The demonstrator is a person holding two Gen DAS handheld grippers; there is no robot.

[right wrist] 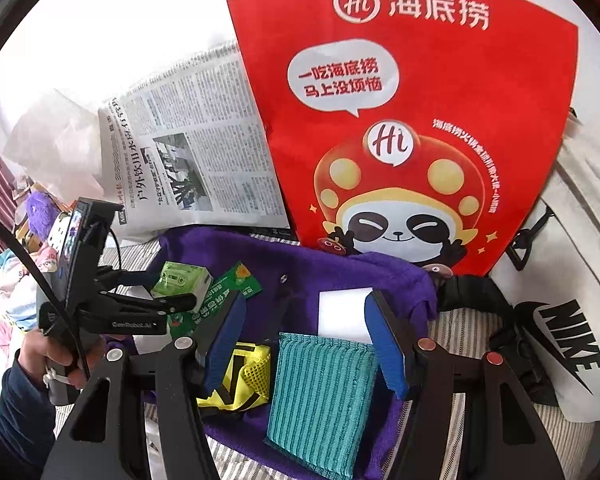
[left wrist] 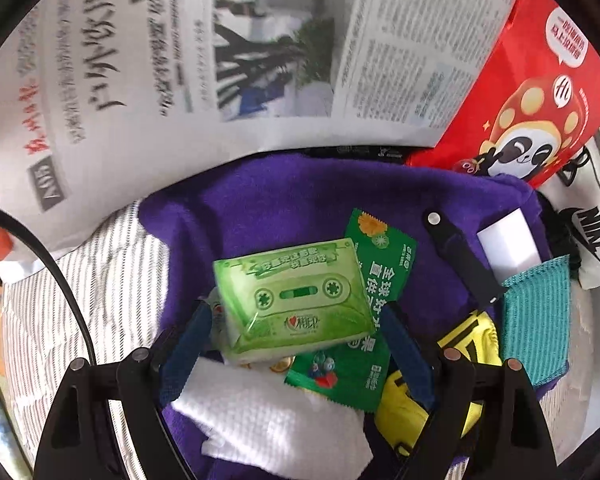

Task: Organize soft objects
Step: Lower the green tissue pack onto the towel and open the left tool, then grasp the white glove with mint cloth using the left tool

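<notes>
Bright, even daylight; overexposed white at top, blurred, strongly warped fisheye edges.

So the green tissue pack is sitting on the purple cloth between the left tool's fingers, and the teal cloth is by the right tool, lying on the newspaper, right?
Not quite. The teal cloth lies on the purple cloth, not on the newspaper, as the right wrist view shows. The rest holds: the tissue pack sits on the purple cloth between the left tool's fingers, and the teal cloth is by the right tool.

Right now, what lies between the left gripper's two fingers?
The light green tissue pack sits between the open left gripper's fingers, on a dark green sachet over the purple towel. The left wrist view shows it.
</notes>
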